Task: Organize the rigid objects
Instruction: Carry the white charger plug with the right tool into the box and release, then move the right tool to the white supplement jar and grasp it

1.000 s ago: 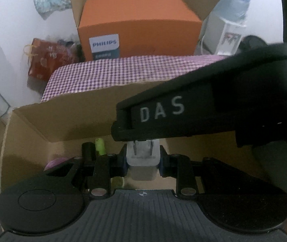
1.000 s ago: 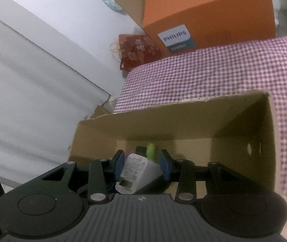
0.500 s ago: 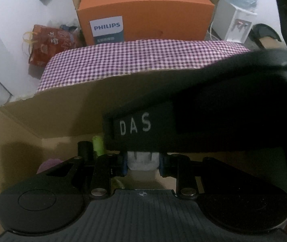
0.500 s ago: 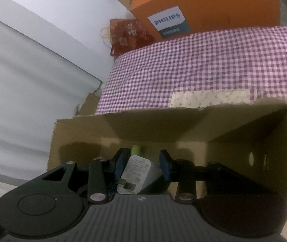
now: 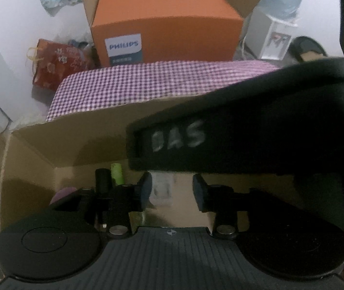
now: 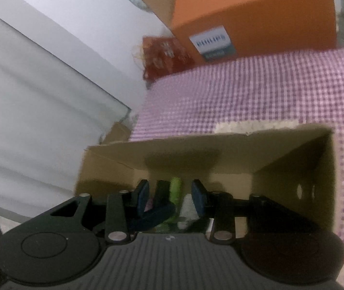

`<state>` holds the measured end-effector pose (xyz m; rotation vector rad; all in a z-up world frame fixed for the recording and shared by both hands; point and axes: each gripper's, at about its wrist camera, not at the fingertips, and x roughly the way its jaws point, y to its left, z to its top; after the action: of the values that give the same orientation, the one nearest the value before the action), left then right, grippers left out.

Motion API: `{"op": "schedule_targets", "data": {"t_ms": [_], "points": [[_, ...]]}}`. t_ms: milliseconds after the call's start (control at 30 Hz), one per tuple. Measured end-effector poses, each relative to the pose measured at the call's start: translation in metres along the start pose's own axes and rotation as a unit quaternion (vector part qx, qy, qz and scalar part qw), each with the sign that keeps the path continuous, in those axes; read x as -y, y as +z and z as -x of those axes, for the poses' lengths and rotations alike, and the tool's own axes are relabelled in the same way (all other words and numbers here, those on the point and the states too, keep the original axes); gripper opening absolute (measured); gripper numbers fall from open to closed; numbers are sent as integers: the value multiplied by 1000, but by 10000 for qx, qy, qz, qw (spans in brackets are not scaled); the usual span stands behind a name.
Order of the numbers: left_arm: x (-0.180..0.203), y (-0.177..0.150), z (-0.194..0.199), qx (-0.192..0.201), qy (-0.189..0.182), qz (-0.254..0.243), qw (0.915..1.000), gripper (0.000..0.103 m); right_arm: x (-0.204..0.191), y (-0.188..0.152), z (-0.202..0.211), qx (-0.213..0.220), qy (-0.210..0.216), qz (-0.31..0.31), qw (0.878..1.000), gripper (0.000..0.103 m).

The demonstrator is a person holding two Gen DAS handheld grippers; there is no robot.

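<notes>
— Where was the white plastic charger (image 5: 163, 188)?

— Low inside the brown cardboard box (image 5: 80, 140), blurred; its long axis could not be told. A green cylinder (image 5: 117, 174) stood upright beside a black one (image 5: 102, 177).

— And the grippers?

— The left gripper (image 5: 172, 189) was spread wide, gripping nothing. The right gripper (image 6: 170, 194) was equally wide, empty over the box.

— Any difference between views?

— Only the right wrist view showed the box's right wall with holes; the left showed the other gripper's black body marked "DAS".
</notes>
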<state>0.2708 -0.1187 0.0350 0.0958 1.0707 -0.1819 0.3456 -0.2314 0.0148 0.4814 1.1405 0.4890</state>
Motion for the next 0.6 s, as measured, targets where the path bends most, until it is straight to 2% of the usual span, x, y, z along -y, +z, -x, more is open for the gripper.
{"op": "schedule_targets", "data": {"t_ms": [167, 267, 333, 500, 600], "points": [[-2, -18, 48, 434, -171, -54, 9989, 54, -9, -24, 52, 616, 361, 31, 9974, 42], [-4, -35, 78, 693, -27, -127, 9975, 60, -18, -48, 86, 990, 495, 117, 9938, 42], [-6, -49, 95, 868, 41, -185, 9960, 70, -25, -65, 107, 1235, 559, 197, 9906, 43], [-24, -93, 131, 1131, 58, -126, 9935, 71, -39, -114, 151, 1629, 748, 309, 9833, 43], [-37, -120, 142, 1182, -18, 30, 9930, 71, -45, -140, 161, 1711, 855, 326, 9810, 48]]}}
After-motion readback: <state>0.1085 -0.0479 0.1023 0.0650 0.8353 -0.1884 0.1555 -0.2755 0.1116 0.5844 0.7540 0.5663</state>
